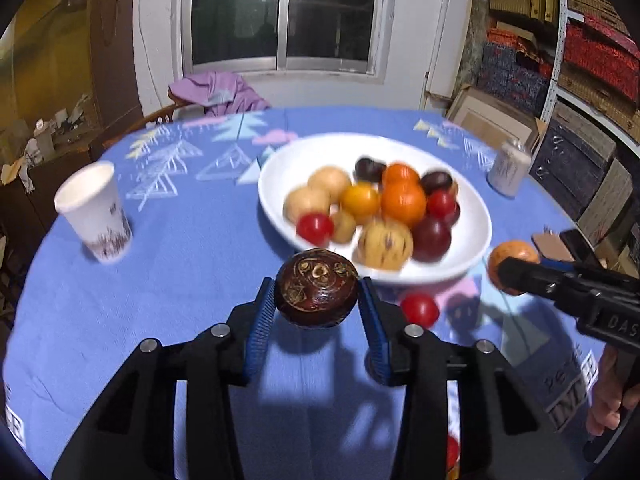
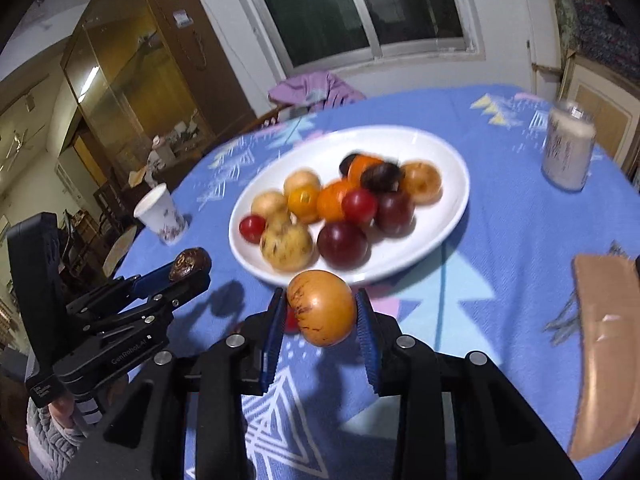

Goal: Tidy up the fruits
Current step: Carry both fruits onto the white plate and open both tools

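A round table under a blue cloth takes up most of the room in front of me. On it sits a white oval plate heaped with fruit, a paper cup off to the left and a can to the right. The left gripper is clamped on a dark brown fruit, lifted off the cloth just short of the plate. The right gripper pinches an orange-tan fruit beside the plate's near rim. A small red tomato lies on the cloth between them.
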Available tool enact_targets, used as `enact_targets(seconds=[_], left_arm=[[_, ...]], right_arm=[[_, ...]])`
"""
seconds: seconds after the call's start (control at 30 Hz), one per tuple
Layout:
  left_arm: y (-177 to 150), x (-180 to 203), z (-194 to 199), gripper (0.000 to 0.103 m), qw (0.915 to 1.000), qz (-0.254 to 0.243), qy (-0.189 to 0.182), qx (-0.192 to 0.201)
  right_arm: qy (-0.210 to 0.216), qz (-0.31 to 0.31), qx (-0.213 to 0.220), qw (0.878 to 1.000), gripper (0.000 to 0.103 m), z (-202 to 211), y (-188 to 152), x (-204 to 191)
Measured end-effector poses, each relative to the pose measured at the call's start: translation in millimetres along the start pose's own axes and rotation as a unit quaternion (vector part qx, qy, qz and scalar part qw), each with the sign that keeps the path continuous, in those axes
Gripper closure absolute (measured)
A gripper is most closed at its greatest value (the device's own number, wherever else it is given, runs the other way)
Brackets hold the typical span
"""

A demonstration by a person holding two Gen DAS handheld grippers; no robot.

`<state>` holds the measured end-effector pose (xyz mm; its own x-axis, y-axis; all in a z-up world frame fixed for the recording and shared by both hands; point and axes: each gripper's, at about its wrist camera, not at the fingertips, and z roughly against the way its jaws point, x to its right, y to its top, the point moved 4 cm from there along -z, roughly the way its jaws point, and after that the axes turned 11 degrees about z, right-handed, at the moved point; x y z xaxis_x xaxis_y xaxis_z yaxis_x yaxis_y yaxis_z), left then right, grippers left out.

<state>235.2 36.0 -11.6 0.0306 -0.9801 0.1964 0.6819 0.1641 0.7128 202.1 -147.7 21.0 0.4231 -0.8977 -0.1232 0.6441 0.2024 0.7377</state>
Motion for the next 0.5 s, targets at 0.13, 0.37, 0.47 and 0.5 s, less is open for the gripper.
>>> enact_targets(seconds=[0.13,0.37,0.47,0.5], left_arm=[[32.7,10.2,-13.6,0.061,1.0000,-0.001,0.005,0.002],[88.7,19.6,-72.3,0.061,0.9997,0.007,0.019,-0.012],[111.1,17.5,-106.8,0.061,0.9991,0.018,0.025,-0.028],[115.8,17.6,-120.3,0.061,0.9986,0.020,0.025,-0.042]], right_arm=[[-0.035,0.013,0.002,0.999,0.068,-6.6,42.7,13.6],[-0.065,0.012,-0.030,0.997,0.068,-67.9,111.8,45.3],[-0.077,0.017,-0.062,0.995,0.068,-105.7,121.6,55.3],[-0.078,0.017,-0.073,0.994,0.068,-116.2,121.2,57.3]])
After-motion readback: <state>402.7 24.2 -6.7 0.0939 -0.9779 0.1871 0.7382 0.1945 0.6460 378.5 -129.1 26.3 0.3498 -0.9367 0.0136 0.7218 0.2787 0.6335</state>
